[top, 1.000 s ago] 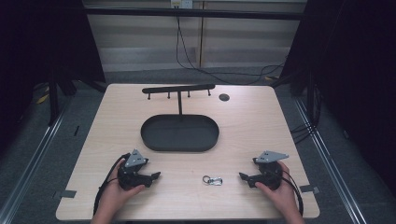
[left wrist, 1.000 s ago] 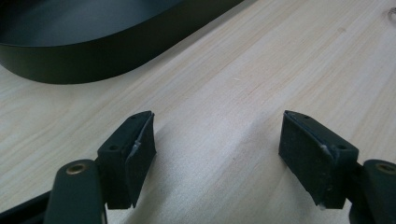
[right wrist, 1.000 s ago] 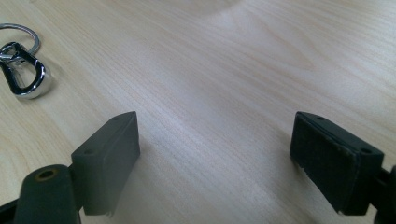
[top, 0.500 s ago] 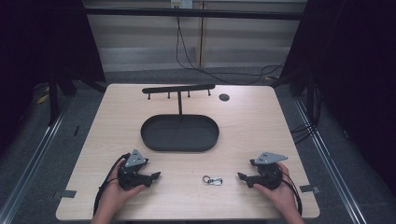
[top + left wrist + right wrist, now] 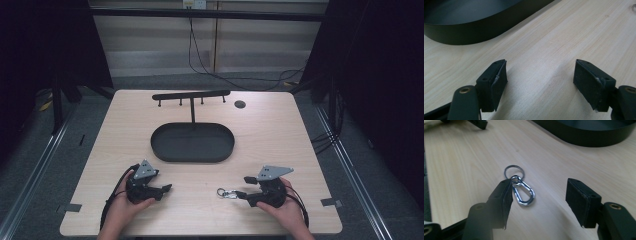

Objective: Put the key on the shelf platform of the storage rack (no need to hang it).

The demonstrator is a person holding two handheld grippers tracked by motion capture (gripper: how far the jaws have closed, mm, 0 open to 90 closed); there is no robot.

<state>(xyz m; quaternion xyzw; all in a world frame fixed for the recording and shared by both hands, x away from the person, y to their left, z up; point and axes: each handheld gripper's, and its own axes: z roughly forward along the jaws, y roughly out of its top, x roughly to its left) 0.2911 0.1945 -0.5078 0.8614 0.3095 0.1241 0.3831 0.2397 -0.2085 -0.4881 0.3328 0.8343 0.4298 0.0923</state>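
A small silver carabiner clip with a key ring [image 5: 226, 192] [image 5: 521, 188] lies flat on the wooden table near its front edge. My right gripper [image 5: 242, 187] [image 5: 537, 200] is open right behind it; the clip rests just in front of the gap, close to the left jaw in the right gripper view. My left gripper [image 5: 167, 188] [image 5: 539, 79] rests open on the table at the front left, with bare wood between its jaws. A black oval tray [image 5: 192, 142] [image 5: 474, 32] [image 5: 584, 137] sits mid-table with a post carrying a hook bar [image 5: 191, 95].
A small dark round disc [image 5: 240, 104] lies at the table's back right. Bits of tape [image 5: 330, 202] mark the front corners. Cables trail from both grippers toward the front edge. Dark curtains and a floor rail [image 5: 45, 160] flank the table.
My right gripper has slid left along the table's front toward the clip, closing the gap to it. The left gripper has stayed put.
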